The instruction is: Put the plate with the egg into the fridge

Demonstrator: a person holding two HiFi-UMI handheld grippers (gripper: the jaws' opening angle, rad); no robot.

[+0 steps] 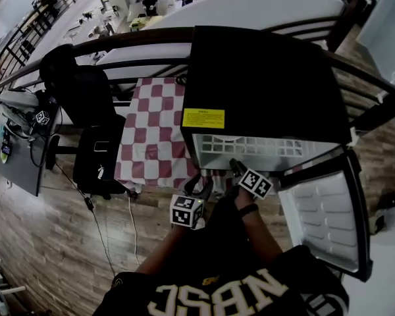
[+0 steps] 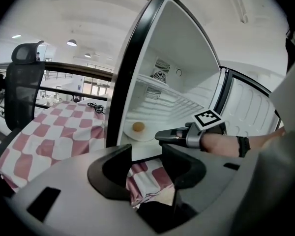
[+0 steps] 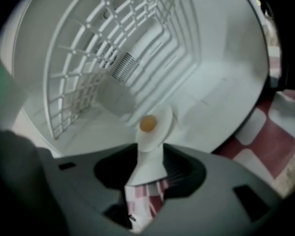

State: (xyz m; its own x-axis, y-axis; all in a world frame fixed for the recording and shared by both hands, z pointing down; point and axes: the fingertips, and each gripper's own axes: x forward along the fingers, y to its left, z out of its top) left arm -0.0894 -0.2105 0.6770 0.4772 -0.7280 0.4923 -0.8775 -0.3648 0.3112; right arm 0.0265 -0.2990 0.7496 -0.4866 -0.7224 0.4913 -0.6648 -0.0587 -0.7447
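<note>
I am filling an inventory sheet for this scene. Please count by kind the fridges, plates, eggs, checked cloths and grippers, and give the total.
Fridge: 1
Plate: 1
Egg: 1
Checked cloth: 1
Grippers: 2, the left gripper and the right gripper
Total: 6

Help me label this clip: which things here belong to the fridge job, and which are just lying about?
Job: round white plate; brown egg on it; open black fridge with white inside; right hand-held gripper, open around the plate's rim.
Lying about: red-and-white checked tablecloth; black office chair; black cable.
</note>
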